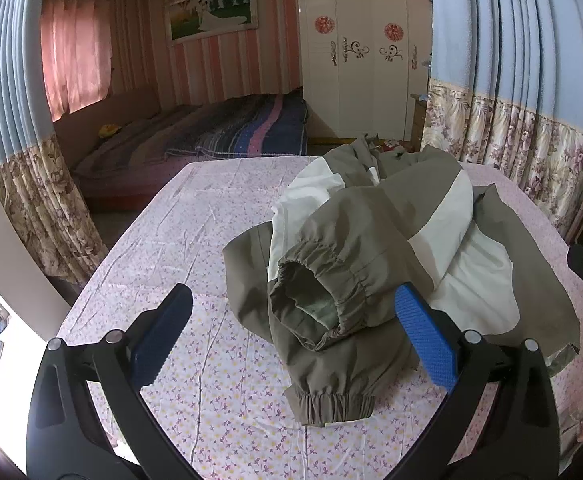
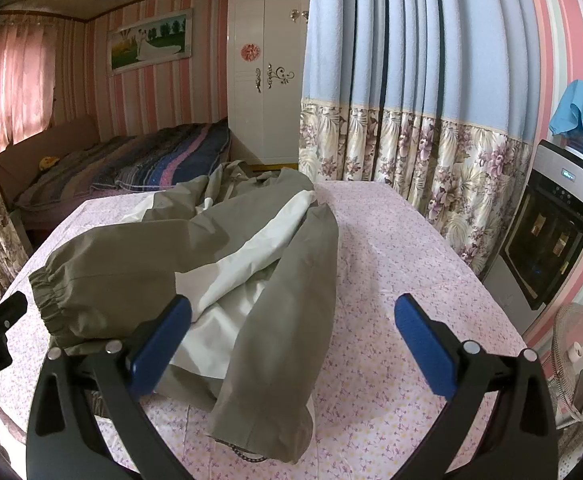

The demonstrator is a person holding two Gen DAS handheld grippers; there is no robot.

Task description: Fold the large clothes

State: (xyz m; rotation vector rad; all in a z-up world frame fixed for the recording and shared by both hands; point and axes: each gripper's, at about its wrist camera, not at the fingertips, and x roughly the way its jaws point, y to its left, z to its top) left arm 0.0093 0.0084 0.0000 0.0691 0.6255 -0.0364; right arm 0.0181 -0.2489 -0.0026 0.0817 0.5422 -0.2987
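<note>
An olive and white jacket [image 1: 391,240] lies crumpled on a table with a pink flowered cloth [image 1: 195,240]. One sleeve lies across the body, and its elastic cuff [image 1: 307,292] opens toward the left wrist camera. My left gripper [image 1: 291,332] stands open just short of that cuff, with nothing between its blue pads. In the right wrist view the jacket [image 2: 211,248] spreads across the left and middle of the cloth [image 2: 391,264]. My right gripper [image 2: 291,344] is open above the jacket's near hem [image 2: 259,420], holding nothing.
Blue and floral curtains [image 2: 403,120] hang close behind the table on the right. A dark appliance [image 2: 551,232] and a fan [image 2: 579,372] stand at the far right. A bed [image 1: 211,132] and a white wardrobe [image 1: 359,52] lie beyond the table's far edge.
</note>
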